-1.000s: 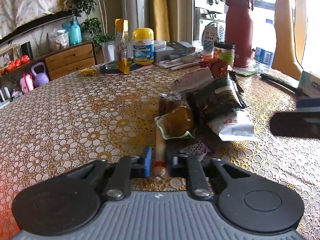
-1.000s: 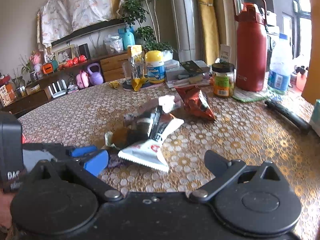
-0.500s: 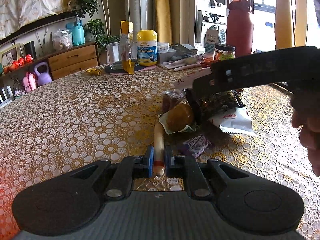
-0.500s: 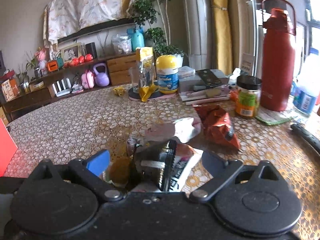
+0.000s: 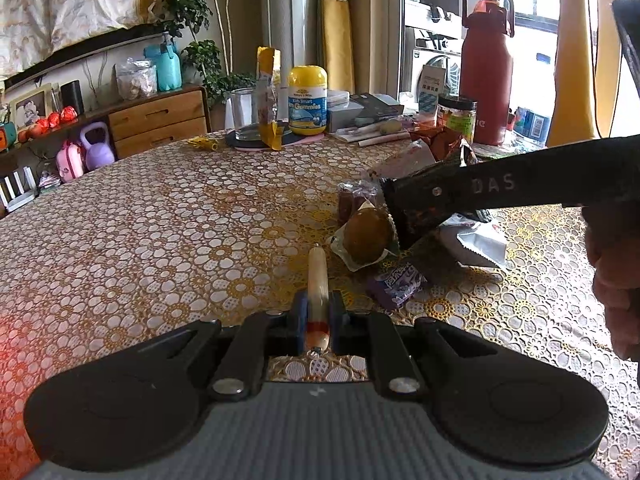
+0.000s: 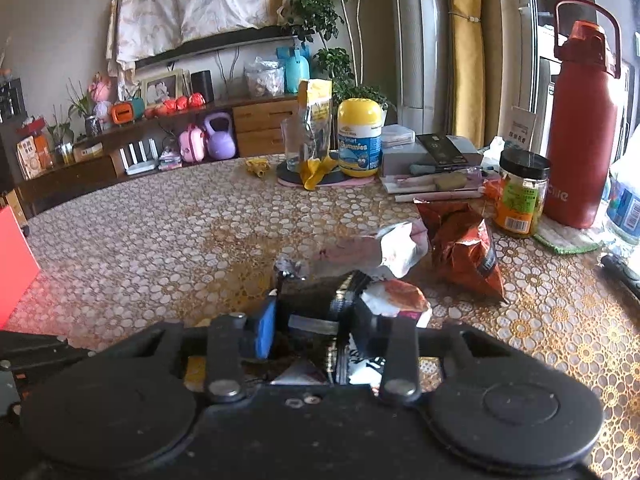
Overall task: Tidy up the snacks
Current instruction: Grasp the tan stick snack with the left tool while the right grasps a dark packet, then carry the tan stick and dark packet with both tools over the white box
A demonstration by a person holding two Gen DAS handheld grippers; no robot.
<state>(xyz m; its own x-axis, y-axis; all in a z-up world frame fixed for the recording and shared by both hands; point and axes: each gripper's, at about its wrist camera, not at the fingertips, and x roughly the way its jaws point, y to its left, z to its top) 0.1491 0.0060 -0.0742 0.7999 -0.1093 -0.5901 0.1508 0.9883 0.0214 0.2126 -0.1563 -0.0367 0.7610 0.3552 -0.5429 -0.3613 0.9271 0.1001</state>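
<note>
The left gripper (image 5: 318,318) pinches a sausage stick (image 5: 317,280) at lower centre. The right gripper's (image 6: 310,320) jaws have just closed on a dark snack packet (image 6: 316,294). Most snacks, I'd judge, remain heaped on the surface (image 5: 160,220).

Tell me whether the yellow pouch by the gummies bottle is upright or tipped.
Upright: the yellow pouch stands tall beside the gummies bottle, its torn top uppermost.

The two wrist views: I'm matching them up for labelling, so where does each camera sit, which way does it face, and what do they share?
Left wrist: on the left gripper, looking along its fingers, shut on a sausage stick; the right gripper and a hand show.
Right wrist: on the right gripper, whose jaws have just been closing on a dark snack packet.
Shared: gummies bottle, red flask.
</note>
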